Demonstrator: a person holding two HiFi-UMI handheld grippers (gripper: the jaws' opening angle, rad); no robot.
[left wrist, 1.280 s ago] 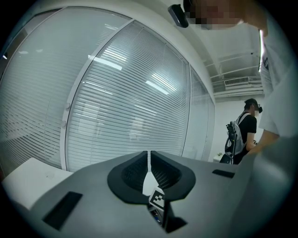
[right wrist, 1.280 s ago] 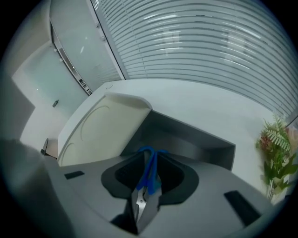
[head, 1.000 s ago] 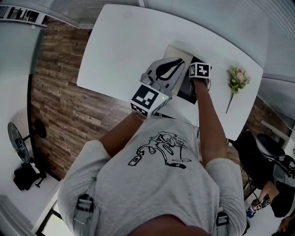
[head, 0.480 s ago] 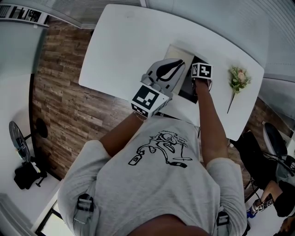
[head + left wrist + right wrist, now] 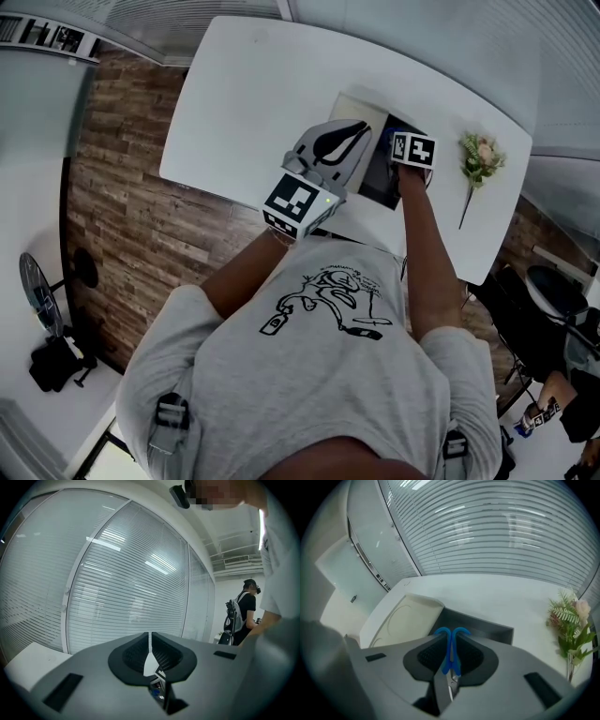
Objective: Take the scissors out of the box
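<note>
- Scissors (image 5: 450, 658): we find them pinched in the right tongs (image 5: 450, 641). The blue shanks sit between the pads. The two blue handle loops stick out past the tips, and the steel blades run back toward the camera.
- Long axis: it lies along the line of the right tongs, not across it. A pull straight back along the tongs should carry the scissors lengthwise, in our judgement.
- Right tongs: narrow, closed on the scissors, with both pads against the blue shanks.
- Box (image 5: 487, 626): dark grey and open. It lies just beyond and below the handle loops. In the head view the right tongs hang over its right part. We cannot tell whether the scissors are clear of the rim yet.
- Coming move, as we judge it: up and away from the box, then over to bare desk (image 5: 501, 595). The handle loops lead toward the far wall, so the lift should come before any sideways travel.
- Lid (image 5: 408, 618): cream, lying flat just beside the box on the left.
- Left tongs (image 5: 150, 645): jaws together with nothing between them, pointed up at the window blinds. In the head view they sit over the lid side, farther from the scissors than the right tongs.
- Flower sprig (image 5: 571, 620): on the desk to the right, well apart from the box.
</note>
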